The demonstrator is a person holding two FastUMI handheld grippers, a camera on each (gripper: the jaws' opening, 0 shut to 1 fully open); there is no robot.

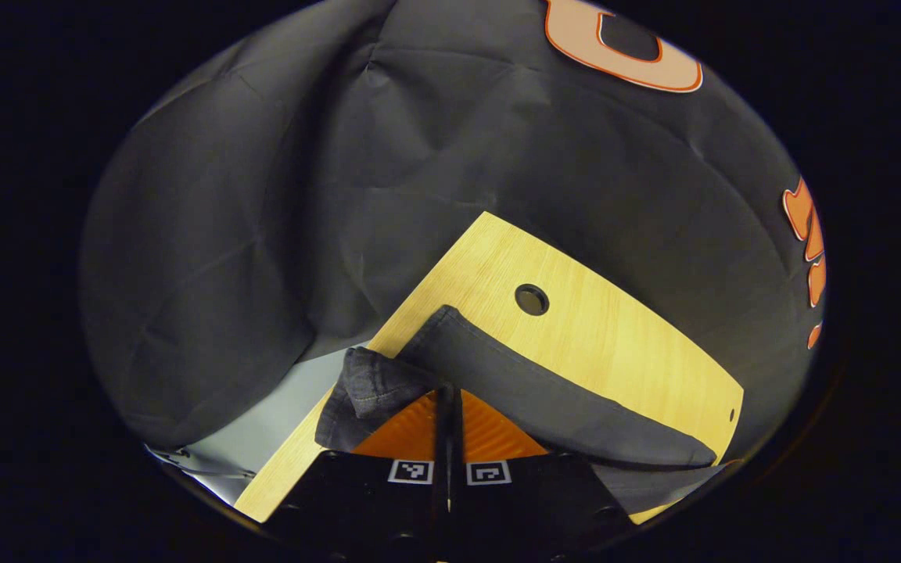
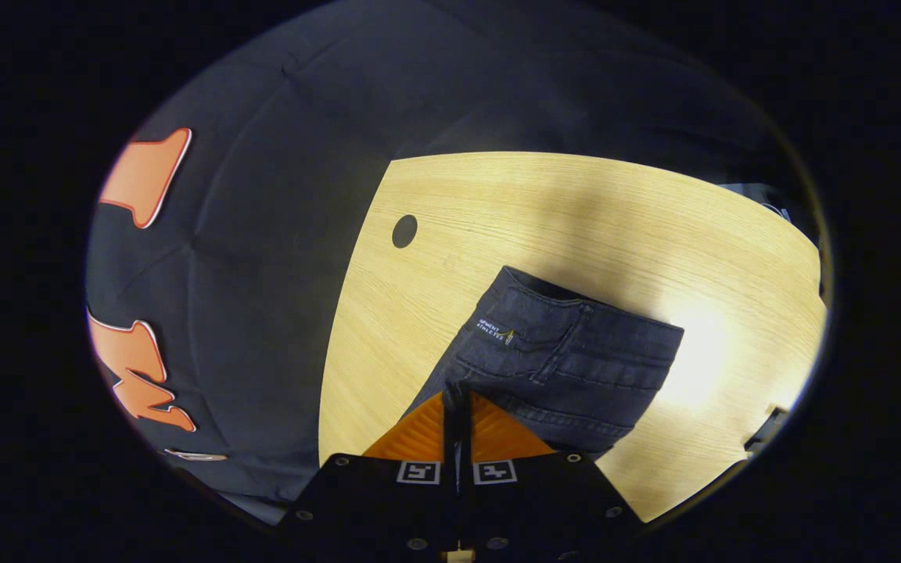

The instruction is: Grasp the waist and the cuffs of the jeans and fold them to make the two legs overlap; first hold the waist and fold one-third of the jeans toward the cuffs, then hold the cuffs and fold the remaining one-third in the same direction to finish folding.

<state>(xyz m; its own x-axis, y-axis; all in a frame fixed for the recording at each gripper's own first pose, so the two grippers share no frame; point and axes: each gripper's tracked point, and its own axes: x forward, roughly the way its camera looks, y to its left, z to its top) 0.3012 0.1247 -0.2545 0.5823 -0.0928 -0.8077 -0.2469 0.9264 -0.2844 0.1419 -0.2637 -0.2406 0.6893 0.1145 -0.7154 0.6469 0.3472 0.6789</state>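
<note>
The dark denim jeans (image 1: pixel 544 395) lie across the light wooden table (image 1: pixel 615 328). A stitched hem end (image 1: pixel 376 387) is bunched up right at the tips of my left gripper (image 1: pixel 447 389). Its fingers are pressed together with the cloth pinched between them. In the right gripper view the jeans (image 2: pixel 576 352) show a wide flat end with a pocket, seams and a small label (image 2: pixel 496 330). My right gripper (image 2: pixel 455 393) is shut on the near edge of that end. The jeans rest flat on the table (image 2: pixel 544 211).
The table has a round cable hole (image 1: pixel 532 299) (image 2: pixel 404 231) near its far corner. Its edges drop off close to the jeans on the left, where grey floor (image 1: pixel 278 414) shows. A dark object (image 2: pixel 763 430) sits at the table's right edge.
</note>
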